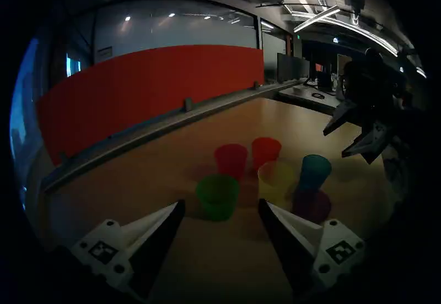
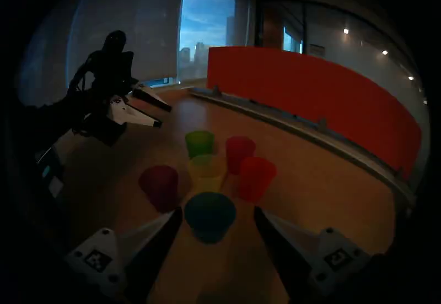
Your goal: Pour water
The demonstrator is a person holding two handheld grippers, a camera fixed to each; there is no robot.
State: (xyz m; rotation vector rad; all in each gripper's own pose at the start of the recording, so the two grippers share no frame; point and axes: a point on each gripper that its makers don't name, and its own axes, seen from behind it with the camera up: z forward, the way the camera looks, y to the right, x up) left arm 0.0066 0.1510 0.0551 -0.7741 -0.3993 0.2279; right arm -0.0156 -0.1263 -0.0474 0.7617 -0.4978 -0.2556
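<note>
Several translucent plastic cups stand bunched on a wooden table [image 1: 182,161]. The green cup [image 1: 218,195] is nearest my left gripper [image 1: 220,205], which is open, the cup just beyond its fingertips. Behind it stand a pink cup [image 1: 231,161], a red cup [image 1: 265,151], a yellow cup [image 1: 275,180], a teal cup [image 1: 315,172] and a maroon cup [image 1: 311,205]. My right gripper [image 2: 218,211] is open, with the teal cup [image 2: 209,216] just ahead between its fingers, untouched. The other gripper hovers at the far side in each view: right gripper [image 1: 334,144], left gripper [image 2: 165,116]. Whether any cup holds water is too dark to tell.
A red partition [image 1: 149,89] on a metal rail runs along the table's far edge. A window [image 2: 206,34] lies beyond the table's end. A person's dark arm [image 2: 49,122] holds the left gripper. Bare tabletop [image 2: 331,188] surrounds the cups.
</note>
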